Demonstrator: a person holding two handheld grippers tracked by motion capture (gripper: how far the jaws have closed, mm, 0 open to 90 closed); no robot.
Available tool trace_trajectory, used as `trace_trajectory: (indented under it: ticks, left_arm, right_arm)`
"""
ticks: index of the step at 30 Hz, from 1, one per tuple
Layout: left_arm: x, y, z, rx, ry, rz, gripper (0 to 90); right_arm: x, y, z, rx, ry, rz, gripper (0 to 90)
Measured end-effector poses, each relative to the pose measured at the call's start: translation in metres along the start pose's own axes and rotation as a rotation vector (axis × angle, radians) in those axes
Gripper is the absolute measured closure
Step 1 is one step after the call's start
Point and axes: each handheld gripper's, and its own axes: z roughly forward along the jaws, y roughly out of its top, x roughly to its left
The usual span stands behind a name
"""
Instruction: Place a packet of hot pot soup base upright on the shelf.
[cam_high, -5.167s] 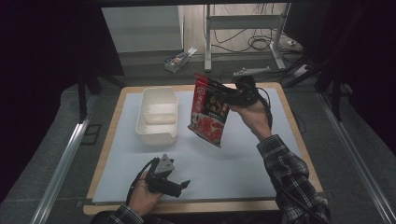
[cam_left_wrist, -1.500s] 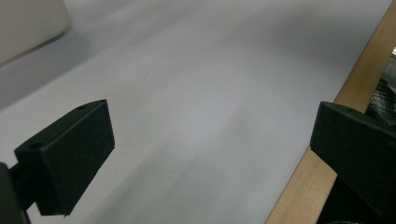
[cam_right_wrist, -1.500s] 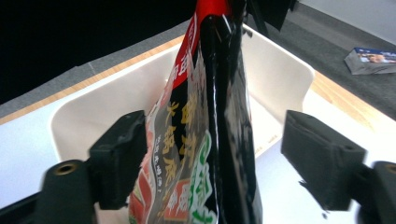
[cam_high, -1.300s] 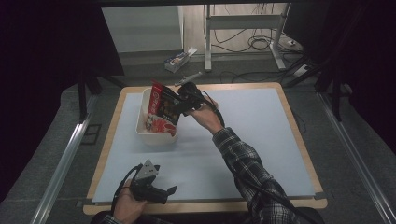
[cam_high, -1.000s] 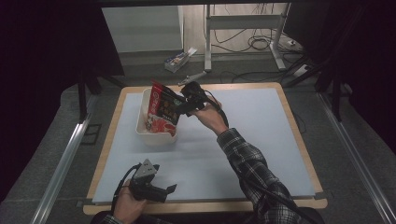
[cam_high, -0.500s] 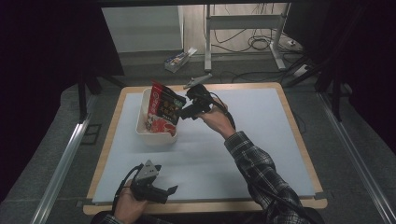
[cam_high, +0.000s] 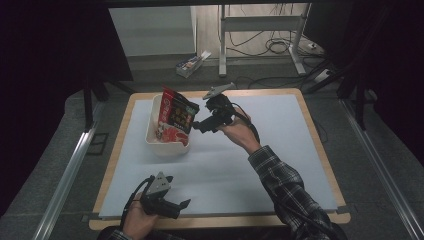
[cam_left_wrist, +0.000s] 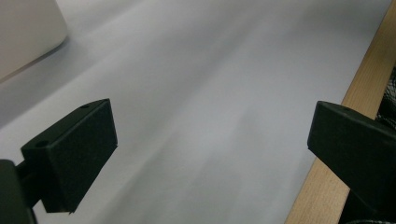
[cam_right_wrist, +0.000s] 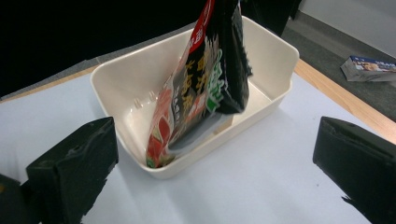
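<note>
The red-and-black food pouch (cam_high: 175, 117) now stands tilted in the white plastic tub (cam_high: 154, 140), leaning on its wall, released. The right tongs (cam_high: 199, 126), which carried it over the desk (cam_high: 280, 165) moments ago, have backed off just beside it, jaws wide. The placing looks done. The left tongs (cam_high: 177, 206) rest wide, empty, at the near edge.

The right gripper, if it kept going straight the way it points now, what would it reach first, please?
Most likely the snack packet standing tilted in the white tub; the right gripper is open and aimed at it, though the depth is hard to judge.
</note>
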Motion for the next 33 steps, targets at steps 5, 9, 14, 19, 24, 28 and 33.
trace_trajectory:
  ticks: [5, 9, 14, 19, 24, 28, 33]
  left_arm:
    - [-0.002, 0.001, 0.000, -0.001, -0.003, 0.020, 1.4]
    - [-0.003, 0.001, 0.001, -0.004, -0.008, 0.028, 1.4]
    - [-0.005, 0.002, 0.001, 0.004, -0.009, 0.033, 1.6]
    - [-0.005, 0.002, 0.002, 0.006, -0.008, 0.034, 1.7]
    - [-0.006, 0.002, 0.001, 0.006, -0.009, 0.052, 2.1]
    - [-0.007, 0.003, 0.001, 0.010, -0.007, 0.063, 2.2]
    - [-0.007, 0.003, 0.002, 0.012, -0.005, 0.067, 2.2]
  right_arm:
    - [0.003, -0.007, -0.009, -0.008, -0.007, 0.005, 0.0]
    - [0.005, -0.014, -0.016, -0.011, -0.014, 0.004, 0.0]
    - [0.007, -0.026, -0.024, -0.010, -0.030, -0.006, 0.0]
    - [0.009, -0.036, -0.026, -0.003, -0.036, -0.005, 0.0]
    - [0.009, -0.049, -0.029, -0.003, -0.037, -0.002, 0.0]
    - [0.011, -0.059, -0.033, 0.003, -0.037, 0.010, 0.0]
    - [0.014, -0.073, -0.037, 0.018, -0.046, 0.026, 0.0]
